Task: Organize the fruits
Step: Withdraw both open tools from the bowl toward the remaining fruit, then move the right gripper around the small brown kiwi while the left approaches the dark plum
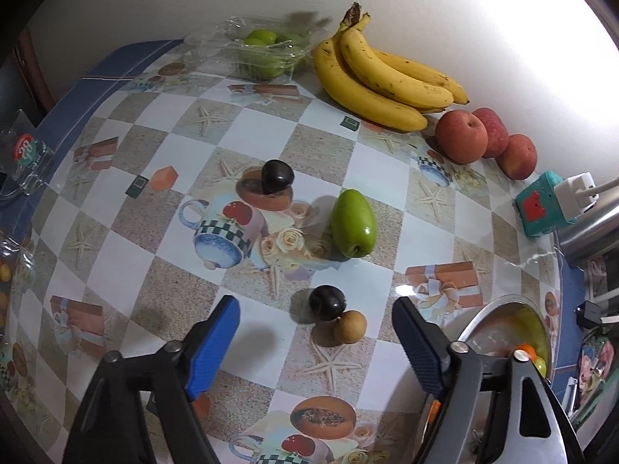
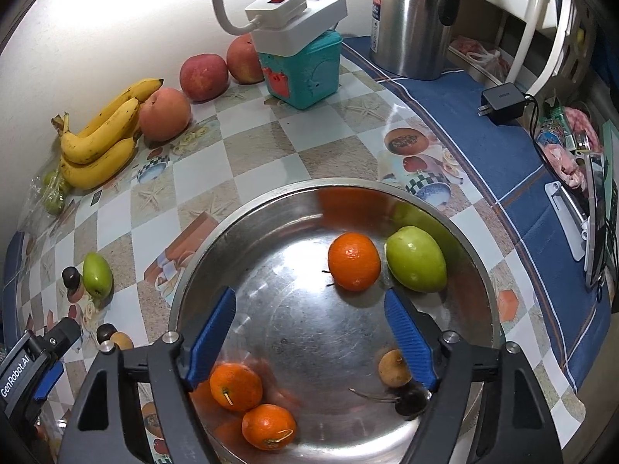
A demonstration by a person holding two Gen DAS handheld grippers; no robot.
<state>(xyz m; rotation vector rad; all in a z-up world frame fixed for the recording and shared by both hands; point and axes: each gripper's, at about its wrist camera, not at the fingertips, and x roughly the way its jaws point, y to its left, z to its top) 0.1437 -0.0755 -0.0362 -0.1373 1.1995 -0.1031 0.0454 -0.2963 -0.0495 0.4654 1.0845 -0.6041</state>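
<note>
My right gripper (image 2: pixel 309 332) hangs over the round stainless-steel bowl (image 2: pixel 491 282), blue pads spread wide, nothing pinched. My left gripper (image 1: pixel 315 344) sits over the checked, picture-printed tablecloth (image 1: pixel 387 178), pads likewise spread and empty.

In the bowl: three small orange tangerines (image 2: pixel 354 261), one green oval fruit (image 2: pixel 416 259), a small tan round fruit (image 2: pixel 394 368), and a dark stemmed fruit (image 2: pixel 412 402) partly hidden behind my right pad.

On the cloth: a second green oval fruit (image 1: pixel 354 223), a dark plum-like fruit (image 1: pixel 277 176) beyond it, another dark fruit (image 1: pixel 326 302) touching a small tan fruit (image 1: pixel 350 326) just ahead of my left pads.

Along the wall: a bunch of yellow bananas (image 1: pixel 383 77), three red apples (image 1: pixel 461 136), a clear plastic punnet of green fruit (image 1: pixel 267 54).

I judge the work roughly half done: six pieces in, four loose ones nearest to collect. Whether the wall-side fruit belongs in the bowl I cannot tell.
</note>
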